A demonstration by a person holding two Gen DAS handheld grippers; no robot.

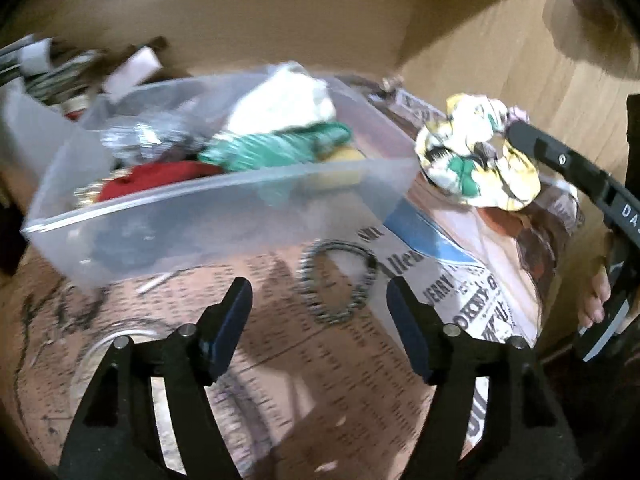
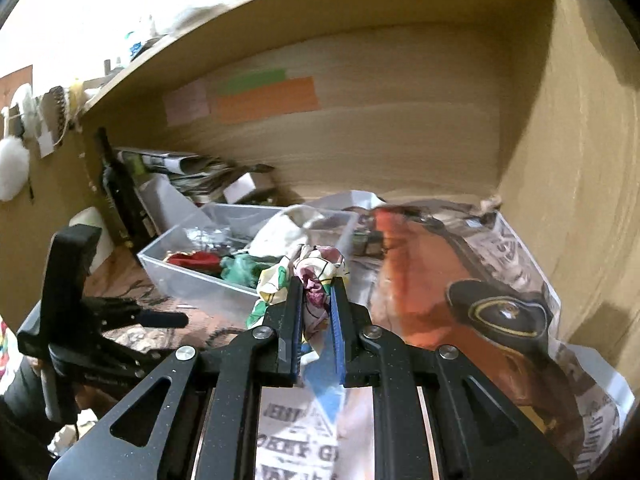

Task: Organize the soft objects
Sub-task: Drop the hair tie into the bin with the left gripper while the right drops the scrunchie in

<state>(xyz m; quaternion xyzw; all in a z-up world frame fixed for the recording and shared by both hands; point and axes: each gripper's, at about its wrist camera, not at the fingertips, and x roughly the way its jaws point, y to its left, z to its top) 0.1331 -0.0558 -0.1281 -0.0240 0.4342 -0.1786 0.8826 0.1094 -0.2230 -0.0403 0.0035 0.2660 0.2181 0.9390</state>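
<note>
A clear plastic bin [image 1: 224, 204] on a newspaper-covered shelf holds red, green and white soft items; it also shows in the right wrist view [image 2: 192, 276]. My right gripper [image 2: 317, 280] is shut on a floral yellow-green scrunchie [image 2: 316, 268], held just right of the bin, which also shows in the left wrist view [image 1: 472, 156]. My left gripper [image 1: 320, 300] is open and empty, just above a dark beaded hair tie [image 1: 340, 280] lying in front of the bin.
Newspaper [image 2: 460, 280] covers the shelf floor. Wooden walls [image 2: 580, 160] close the back and right. Stacked papers and a dark bottle [image 2: 120, 192] stand at back left. A glass jar rim [image 1: 104, 352] lies near my left fingers.
</note>
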